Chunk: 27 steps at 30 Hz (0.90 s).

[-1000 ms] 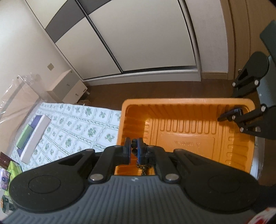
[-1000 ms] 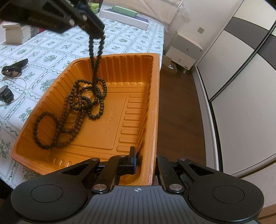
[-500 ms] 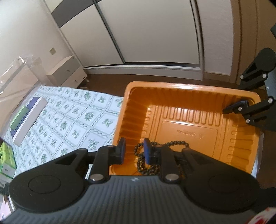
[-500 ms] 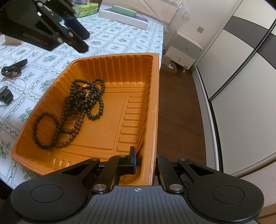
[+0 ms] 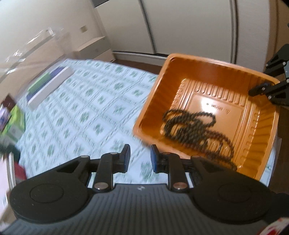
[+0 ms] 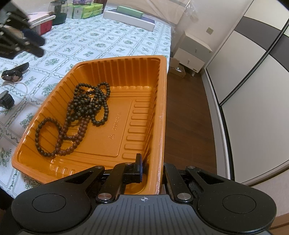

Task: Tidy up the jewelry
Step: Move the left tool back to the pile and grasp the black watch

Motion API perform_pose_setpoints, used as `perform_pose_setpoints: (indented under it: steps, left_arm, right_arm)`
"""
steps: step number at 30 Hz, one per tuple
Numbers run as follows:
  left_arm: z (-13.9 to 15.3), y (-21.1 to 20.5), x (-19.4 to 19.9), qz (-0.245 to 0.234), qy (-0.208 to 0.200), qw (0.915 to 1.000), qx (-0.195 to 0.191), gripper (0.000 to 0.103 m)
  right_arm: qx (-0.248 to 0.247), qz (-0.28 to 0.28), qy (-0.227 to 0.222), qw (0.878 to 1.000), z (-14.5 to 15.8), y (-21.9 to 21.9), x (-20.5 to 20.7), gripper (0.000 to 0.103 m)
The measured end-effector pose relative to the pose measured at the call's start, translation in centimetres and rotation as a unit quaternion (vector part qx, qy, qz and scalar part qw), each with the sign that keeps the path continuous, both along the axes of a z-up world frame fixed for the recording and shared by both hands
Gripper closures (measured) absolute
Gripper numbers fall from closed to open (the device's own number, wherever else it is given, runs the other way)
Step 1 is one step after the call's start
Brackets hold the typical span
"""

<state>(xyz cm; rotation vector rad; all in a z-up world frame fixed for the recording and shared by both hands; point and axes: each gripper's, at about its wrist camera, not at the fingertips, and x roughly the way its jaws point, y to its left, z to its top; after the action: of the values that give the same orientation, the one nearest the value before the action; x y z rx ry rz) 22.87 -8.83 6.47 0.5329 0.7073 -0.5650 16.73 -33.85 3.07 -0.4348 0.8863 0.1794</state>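
Covering the table, a green-patterned cloth (image 6: 108,36) meets wardrobe doors (image 6: 252,90).

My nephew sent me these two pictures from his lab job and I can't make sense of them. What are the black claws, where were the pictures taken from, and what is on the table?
The claws are hand-held grippers, one in each of a person's hands, each carrying a camera that looks along its two fingers. One picture is from the left gripper, open and empty above the flowered tablecloth. The other is from the right gripper, whose fingers straddle the rim of an orange tray, one inside and one outside. Dark bead necklaces lie heaped in the tray. Beside it on the cloth are wristwatches and a pale bead strand; boxes stand further back.
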Motion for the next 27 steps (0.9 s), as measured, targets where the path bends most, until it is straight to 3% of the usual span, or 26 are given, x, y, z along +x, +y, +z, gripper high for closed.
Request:
perform_pose_setpoints:
  steps: [13, 20, 27]
  left_arm:
    - [-1.1, 12.6, -4.3, 0.14, -0.005, 0.9896, -0.031, 0.076]
    - [-3.6, 15.5, -8.0, 0.17, 0.0, 0.9842, -0.05, 0.071]
    - [-6.6, 15.4, -10.2, 0.193, 0.018, 0.9785, -0.07, 0.066]
  right_arm:
    - [0.0, -0.001, -0.002, 1.0, 0.0, 0.0, -0.1, 0.098]
    - [0.0, -0.001, -0.002, 1.0, 0.0, 0.0, -0.2, 0.098]
    - [0.001, -0.002, -0.002, 1.0, 0.0, 0.0, -0.2, 0.098]
